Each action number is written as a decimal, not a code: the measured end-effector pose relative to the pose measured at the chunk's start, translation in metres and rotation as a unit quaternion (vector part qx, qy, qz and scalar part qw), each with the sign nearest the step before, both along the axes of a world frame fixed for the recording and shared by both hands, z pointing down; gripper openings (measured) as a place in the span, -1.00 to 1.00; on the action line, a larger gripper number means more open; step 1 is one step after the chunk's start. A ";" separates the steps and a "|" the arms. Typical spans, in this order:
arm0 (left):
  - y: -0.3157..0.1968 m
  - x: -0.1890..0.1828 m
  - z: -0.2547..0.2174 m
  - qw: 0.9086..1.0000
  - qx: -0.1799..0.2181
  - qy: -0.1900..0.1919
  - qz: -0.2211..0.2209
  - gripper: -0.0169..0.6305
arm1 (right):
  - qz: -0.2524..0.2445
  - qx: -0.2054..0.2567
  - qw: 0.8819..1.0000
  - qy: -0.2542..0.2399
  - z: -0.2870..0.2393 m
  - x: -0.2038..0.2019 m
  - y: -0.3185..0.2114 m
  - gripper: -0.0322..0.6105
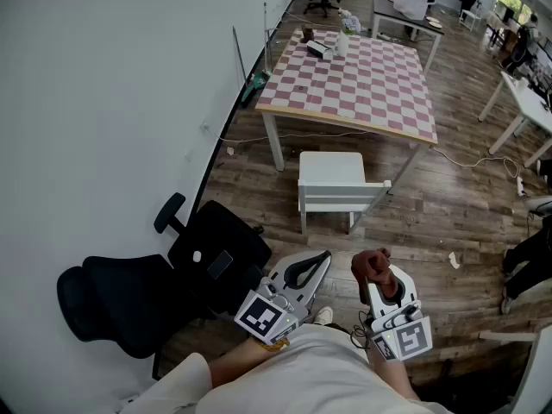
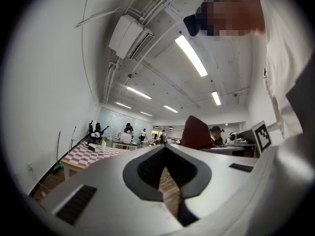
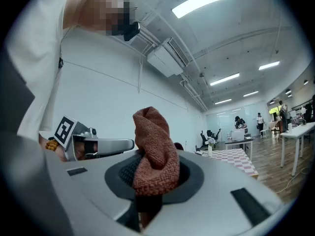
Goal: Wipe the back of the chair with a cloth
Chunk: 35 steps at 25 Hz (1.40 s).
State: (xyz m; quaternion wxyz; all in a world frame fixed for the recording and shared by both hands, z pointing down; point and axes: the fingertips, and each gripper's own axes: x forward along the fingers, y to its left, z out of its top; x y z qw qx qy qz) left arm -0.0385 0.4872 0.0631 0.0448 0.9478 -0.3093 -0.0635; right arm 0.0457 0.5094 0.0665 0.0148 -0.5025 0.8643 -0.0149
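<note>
Near the person's chest, right claw [image 1: 385, 283] pinches the bunched cloth [image 3: 155, 154]; left claw [image 2: 165, 150] is pressed together, empty. Chair [image 1: 129, 307] stands left by the wall, well apart, unwiped. Step: approach. Next, cloth must reach the chair's back.

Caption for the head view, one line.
Right gripper holds a brown cloth, left gripper shut and empty, black chair at lower left.
</note>
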 end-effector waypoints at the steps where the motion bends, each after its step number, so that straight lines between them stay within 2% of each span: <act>1: 0.000 0.001 0.001 1.000 -0.001 0.000 0.000 -0.91 | 0.000 0.000 1.000 -0.001 0.000 0.002 0.000 -0.65; 14: -0.001 0.028 0.005 1.000 -0.007 -0.002 -0.006 -0.91 | -0.001 -0.005 1.000 -0.020 0.005 0.031 -0.002 -0.64; 25: -0.021 0.056 0.015 1.000 -0.017 -0.004 -0.020 -0.91 | -0.010 -0.014 1.000 -0.020 0.017 0.059 -0.015 -0.64; 30: -0.054 0.052 0.026 0.999 -0.023 -0.006 -0.023 -0.91 | -0.007 -0.028 0.999 -0.024 0.029 0.060 -0.048 -0.64; 35: -0.115 0.044 0.039 0.999 -0.024 0.000 -0.024 -0.91 | -0.007 -0.028 0.999 -0.017 0.040 0.051 -0.108 -0.64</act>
